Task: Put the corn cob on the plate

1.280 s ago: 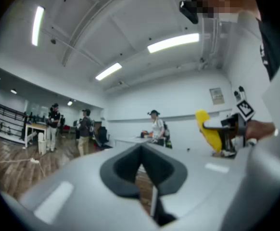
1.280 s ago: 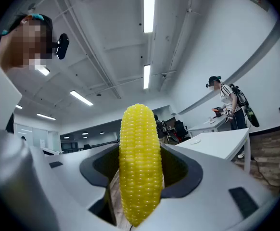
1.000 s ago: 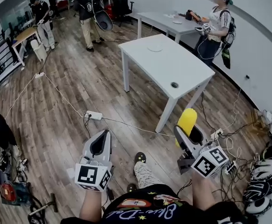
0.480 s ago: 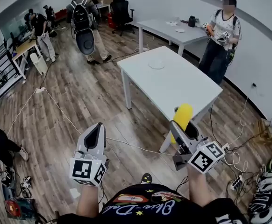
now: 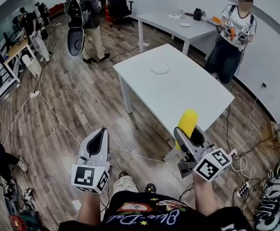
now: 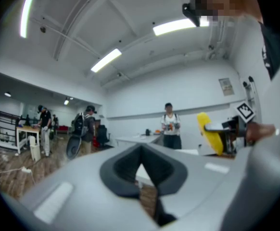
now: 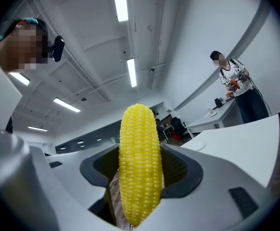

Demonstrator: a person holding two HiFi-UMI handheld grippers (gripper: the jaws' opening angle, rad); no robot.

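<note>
Right tool [image 5: 188, 137] was clamped on the corn cob [image 5: 187, 121]. The jaws pinched its lower half and the upper end stuck out past the tips. The right gripper view showed the cob standing lengthwise between the pads, filling the gap.

Left tool [image 5: 99, 137] had its jaws pressed together with nothing between them. It was held in the air over the wooden floor [image 5: 58, 105], left of the right tool and at about the same height.

The cob was off the plate [image 5: 159, 69] and in the air. In the head view it lined up with the near edge of the white counter [image 5: 193, 93]. The plate sat flat on that counter toward its far-left part, well apart from the cob. The rest of the counter top looked bare.

A second counter [image 5: 171, 20] stood farther back with small items on it. One person [image 5: 234, 30] stood at its right end, holding something. A person with a backpack [image 5: 84, 11] stood at far left. Cables [image 5: 130, 153] ran across the floor near the counter legs.
</note>
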